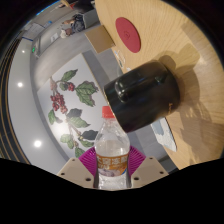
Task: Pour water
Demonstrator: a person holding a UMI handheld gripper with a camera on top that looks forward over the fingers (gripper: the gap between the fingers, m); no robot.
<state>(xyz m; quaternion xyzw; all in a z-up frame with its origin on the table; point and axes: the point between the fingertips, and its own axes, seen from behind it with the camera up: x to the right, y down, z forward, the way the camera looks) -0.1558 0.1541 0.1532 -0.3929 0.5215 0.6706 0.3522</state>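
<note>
The water bottle [113, 150], clear with a red cap, sits clamped between the two fingers of the gripper [112, 168], pink pads pressing its sides. Its long axis runs straight out along the fingers toward 12 o'clock, cap leading. Just beyond the cap, at about 1 o'clock, lies the dark cup [143, 94] (its mouth cannot be made out), standing on a pale wooden table [195, 115]. Pouring, by my reckoning, turns on bringing the cap over that cup. A red disc [127, 33] lies farther off.
</note>
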